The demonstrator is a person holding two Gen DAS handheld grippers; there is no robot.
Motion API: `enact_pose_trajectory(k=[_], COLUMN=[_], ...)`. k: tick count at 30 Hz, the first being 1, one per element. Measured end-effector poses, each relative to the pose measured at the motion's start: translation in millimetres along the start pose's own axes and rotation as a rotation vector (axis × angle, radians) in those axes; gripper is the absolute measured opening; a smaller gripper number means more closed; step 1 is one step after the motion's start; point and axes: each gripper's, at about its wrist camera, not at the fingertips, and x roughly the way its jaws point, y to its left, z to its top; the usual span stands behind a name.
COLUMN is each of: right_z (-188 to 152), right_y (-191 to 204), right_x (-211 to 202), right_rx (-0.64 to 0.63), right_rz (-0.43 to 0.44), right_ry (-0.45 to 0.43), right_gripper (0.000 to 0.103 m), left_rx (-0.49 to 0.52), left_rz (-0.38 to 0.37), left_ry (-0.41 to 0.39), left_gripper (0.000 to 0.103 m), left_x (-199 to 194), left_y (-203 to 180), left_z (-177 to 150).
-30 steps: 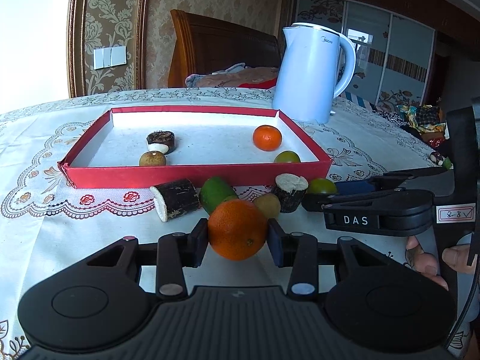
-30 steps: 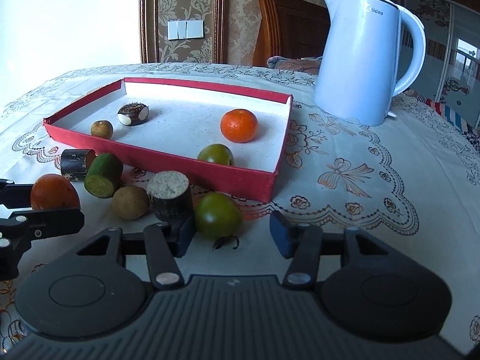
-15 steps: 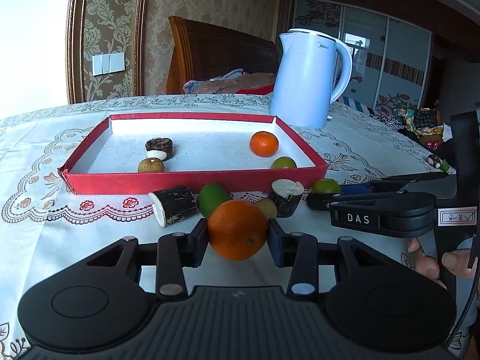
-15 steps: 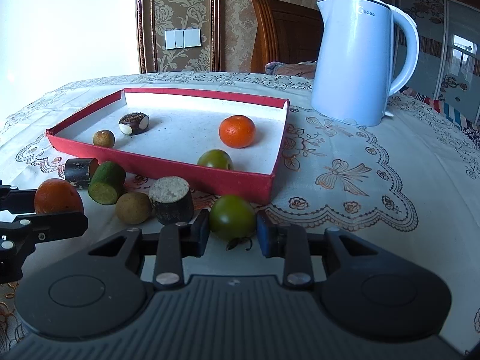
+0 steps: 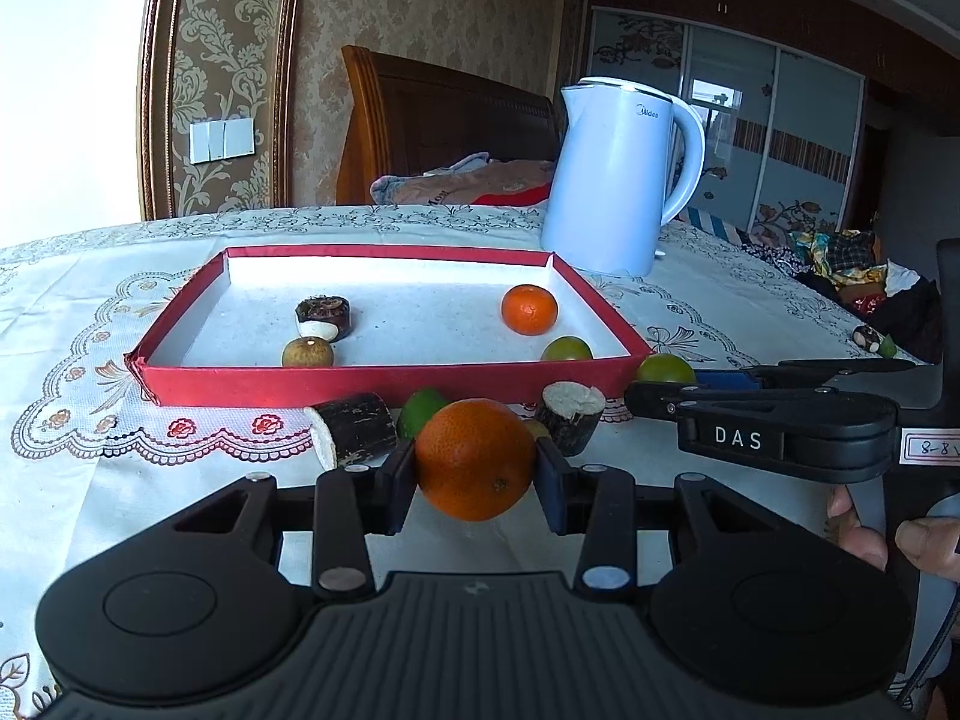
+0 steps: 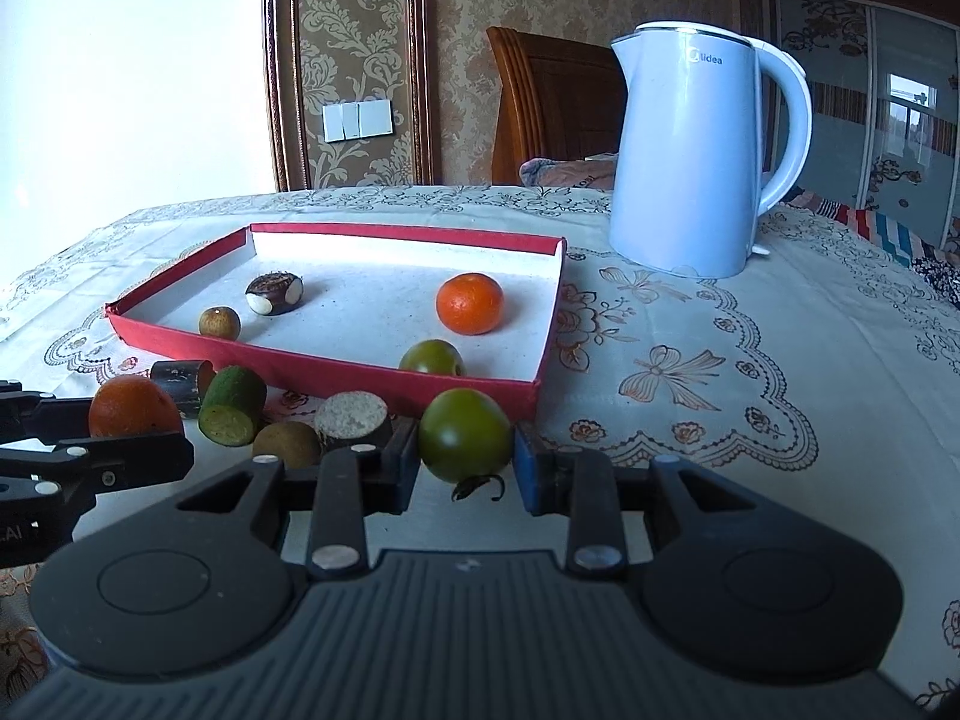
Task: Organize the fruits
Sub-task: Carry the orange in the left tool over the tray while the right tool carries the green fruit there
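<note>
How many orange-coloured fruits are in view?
2. One orange fruit lies inside the red tray, toward its right side. The other orange fruit is clamped in the left gripper. None seems hidden.

A tray sits mid-bench, kettle behind to its right. Four fruits lie inside; more pieces line up before its near wall, a chair beyond.

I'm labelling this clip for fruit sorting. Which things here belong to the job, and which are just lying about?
Job: red tray; orange in left gripper; green fruit in right gripper; loose pieces before the tray.
Lying about: kettle; tablecloth.
</note>
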Motion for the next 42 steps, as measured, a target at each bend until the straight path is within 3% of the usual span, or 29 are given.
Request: enact_pose_trajectory(k=[15,42], right_z=[19.3,64.0], right_y=[9.6,10.9], right_x=[4.8,67.6], right_rx=[-0.007,0.023], right_rz=[-0.001,-0.052], right_ry=[-0.029,-0.012], right_gripper=[0.030,0.030], left_rx=[-0.008,-0.048], left_rz=[0.039,0.121], left_ry=[-0.008,0.014], left_gripper=[0.041,0.041], left_x=[15.2,71.2], left_y=[9.9,37.4], left_z=[25.2,67.0])
